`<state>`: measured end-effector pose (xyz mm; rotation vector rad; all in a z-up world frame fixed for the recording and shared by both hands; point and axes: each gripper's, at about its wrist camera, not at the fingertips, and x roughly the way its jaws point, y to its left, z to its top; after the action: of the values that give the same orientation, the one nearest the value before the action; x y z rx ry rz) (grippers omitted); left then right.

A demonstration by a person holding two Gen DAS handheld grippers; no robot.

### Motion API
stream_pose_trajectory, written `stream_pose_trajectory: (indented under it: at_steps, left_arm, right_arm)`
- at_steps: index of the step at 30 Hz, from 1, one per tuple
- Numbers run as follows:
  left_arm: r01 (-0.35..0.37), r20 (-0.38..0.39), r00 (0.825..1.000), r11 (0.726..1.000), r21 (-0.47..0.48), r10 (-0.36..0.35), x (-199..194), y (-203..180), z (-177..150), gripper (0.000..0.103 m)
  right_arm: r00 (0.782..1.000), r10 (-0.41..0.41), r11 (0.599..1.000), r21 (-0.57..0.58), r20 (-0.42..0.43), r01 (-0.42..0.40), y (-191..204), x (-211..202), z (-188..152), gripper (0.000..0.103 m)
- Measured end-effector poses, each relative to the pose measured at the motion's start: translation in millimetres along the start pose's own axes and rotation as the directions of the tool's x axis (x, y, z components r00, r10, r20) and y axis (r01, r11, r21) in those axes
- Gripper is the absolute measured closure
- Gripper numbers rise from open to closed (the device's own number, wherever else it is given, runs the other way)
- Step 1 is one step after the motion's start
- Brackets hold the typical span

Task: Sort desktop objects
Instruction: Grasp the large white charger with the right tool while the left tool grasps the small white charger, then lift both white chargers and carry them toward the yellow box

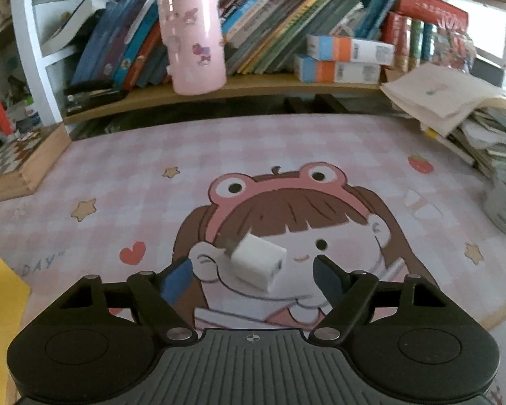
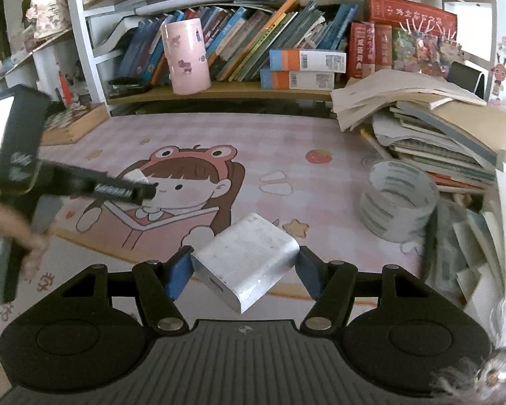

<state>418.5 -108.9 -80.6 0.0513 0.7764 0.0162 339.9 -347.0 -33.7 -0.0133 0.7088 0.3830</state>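
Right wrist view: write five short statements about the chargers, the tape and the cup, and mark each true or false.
1. The right tool is clamped on a white charger block. True.
2. The tape roll hangs on the shelf. False: it stands on the desk mat.
3. The pink cup stands on the shelf in front of the books. True.
4. The left tool is shut on the small white charger. False: its jaws are open, apart from the charger.
5. The pink cup lies tipped over. False: it is upright.

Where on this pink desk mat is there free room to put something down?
The mat is bare between the wooden shelf and the cartoon girl's head, and around the strawberry print. It is crowded to the right, where the tape roll and paper stacks sit.
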Motion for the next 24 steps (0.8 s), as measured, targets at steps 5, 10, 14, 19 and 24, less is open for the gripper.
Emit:
stream_pose_trajectory:
  at_steps: [5,10,14,19,24]
  left_arm:
    - [0.002,0.002,1.0,1.0,0.004,-0.002,12.0,1.3,2.7,0.046]
    - [0.017,0.003,1.0,1.0,0.016,-0.018,13.9,-0.2,2.4,0.067]
    - [0.025,0.027,0.999,0.999,0.019,-0.026,-1.0,-3.0,1.7,0.068]
    - [0.058,0.075,0.995,0.998,0.018,-0.059,-38.1,-7.8,0.7,0.068]
    - [0.074,0.117,0.99,0.997,0.021,-0.076,-82.2,-8.1,-6.3,0.068]
  right_arm:
    - [1.0,0.005,1.0,0.001,-0.02,-0.005,3.2,-4.4,-6.5,0.041]
    - [1.0,0.015,1.0,-0.016,-0.022,-0.016,7.8,-9.0,-8.4,0.041]
    - [1.0,0.022,1.0,-0.022,-0.013,-0.022,8.0,-10.4,-7.2,0.041]
    - [0.999,0.037,0.999,-0.018,-0.004,-0.037,11.9,-9.9,-5.0,0.041]
    - [0.998,0.065,0.998,-0.013,0.007,-0.065,18.5,-12.5,-4.3,0.041]
